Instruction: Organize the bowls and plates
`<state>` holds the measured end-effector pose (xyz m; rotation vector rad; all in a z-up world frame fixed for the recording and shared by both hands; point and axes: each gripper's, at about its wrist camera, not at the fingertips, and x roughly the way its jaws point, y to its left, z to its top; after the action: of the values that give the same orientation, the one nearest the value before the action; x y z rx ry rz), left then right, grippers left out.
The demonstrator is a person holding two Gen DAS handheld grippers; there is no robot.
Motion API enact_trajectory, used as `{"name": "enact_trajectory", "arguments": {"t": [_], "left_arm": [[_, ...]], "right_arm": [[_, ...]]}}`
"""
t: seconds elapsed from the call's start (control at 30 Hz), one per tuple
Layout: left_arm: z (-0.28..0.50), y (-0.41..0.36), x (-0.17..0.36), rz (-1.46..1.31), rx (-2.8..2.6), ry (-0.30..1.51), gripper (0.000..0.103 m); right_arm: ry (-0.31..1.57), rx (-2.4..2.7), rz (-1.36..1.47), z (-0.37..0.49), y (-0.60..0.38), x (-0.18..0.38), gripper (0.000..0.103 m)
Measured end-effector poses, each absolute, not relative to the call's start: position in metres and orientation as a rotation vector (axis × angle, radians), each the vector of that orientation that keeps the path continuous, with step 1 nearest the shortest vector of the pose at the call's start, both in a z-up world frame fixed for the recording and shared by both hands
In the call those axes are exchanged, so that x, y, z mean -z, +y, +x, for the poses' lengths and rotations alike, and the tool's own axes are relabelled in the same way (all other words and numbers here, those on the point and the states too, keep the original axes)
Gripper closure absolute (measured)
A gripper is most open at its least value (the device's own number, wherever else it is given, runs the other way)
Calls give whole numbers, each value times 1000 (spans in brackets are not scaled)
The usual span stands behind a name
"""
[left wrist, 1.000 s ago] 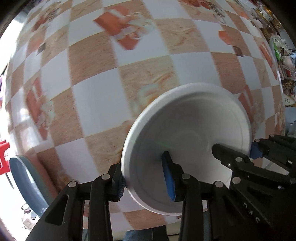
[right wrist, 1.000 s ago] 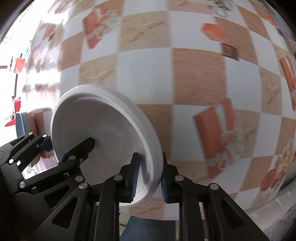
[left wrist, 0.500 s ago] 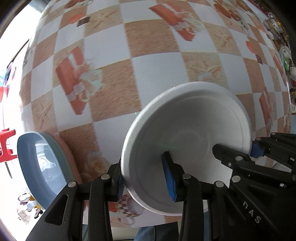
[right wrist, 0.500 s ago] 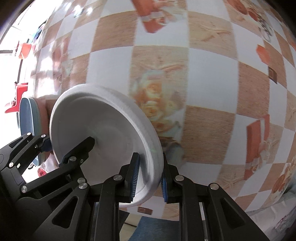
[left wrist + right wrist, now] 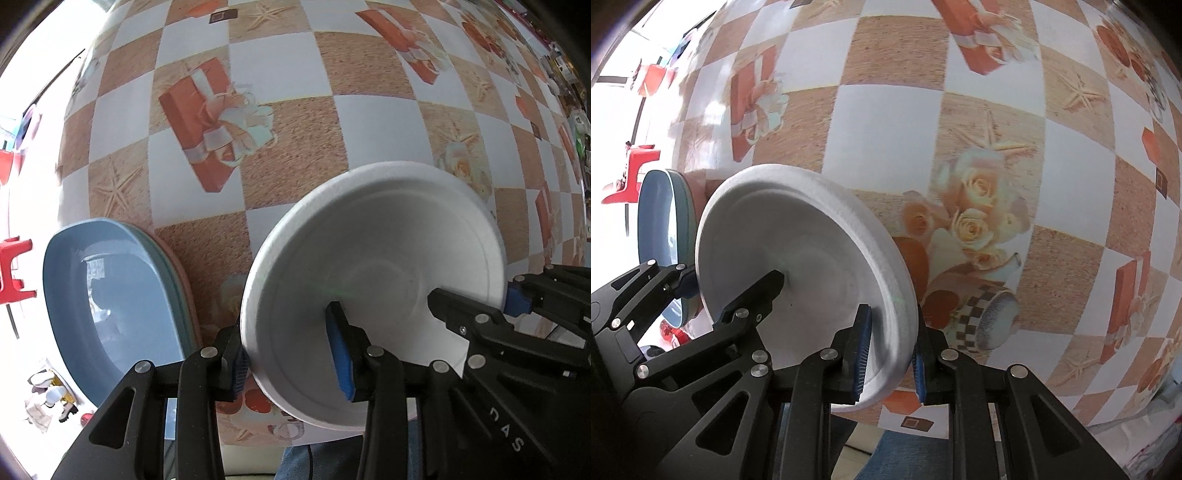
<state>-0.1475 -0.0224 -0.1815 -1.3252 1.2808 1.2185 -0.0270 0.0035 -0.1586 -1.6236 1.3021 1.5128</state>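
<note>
A white foam plate [image 5: 373, 266] is held tilted above the checkered worktop [image 5: 288, 70]; the left gripper [image 5: 291, 363] straddles its near-left rim, one blue pad inside the plate, the other outside against the rim; the right gripper [image 5: 476, 301] grips the plate's right edge, one black finger lying across the inside; to the left, a stack of blue oval dishes [image 5: 110, 291] sits near the worktop's edge, apart from the plate.
</note>
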Motion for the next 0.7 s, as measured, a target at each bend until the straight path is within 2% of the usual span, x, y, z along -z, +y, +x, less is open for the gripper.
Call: {"name": "enact_trajectory", "arguments": {"t": [0.7], "left_arm": [[-145, -47, 148, -1338, -1232, 1280, 61]], "right_arm": [[1316, -1517, -1639, -22, -2, 154, 81]]}}
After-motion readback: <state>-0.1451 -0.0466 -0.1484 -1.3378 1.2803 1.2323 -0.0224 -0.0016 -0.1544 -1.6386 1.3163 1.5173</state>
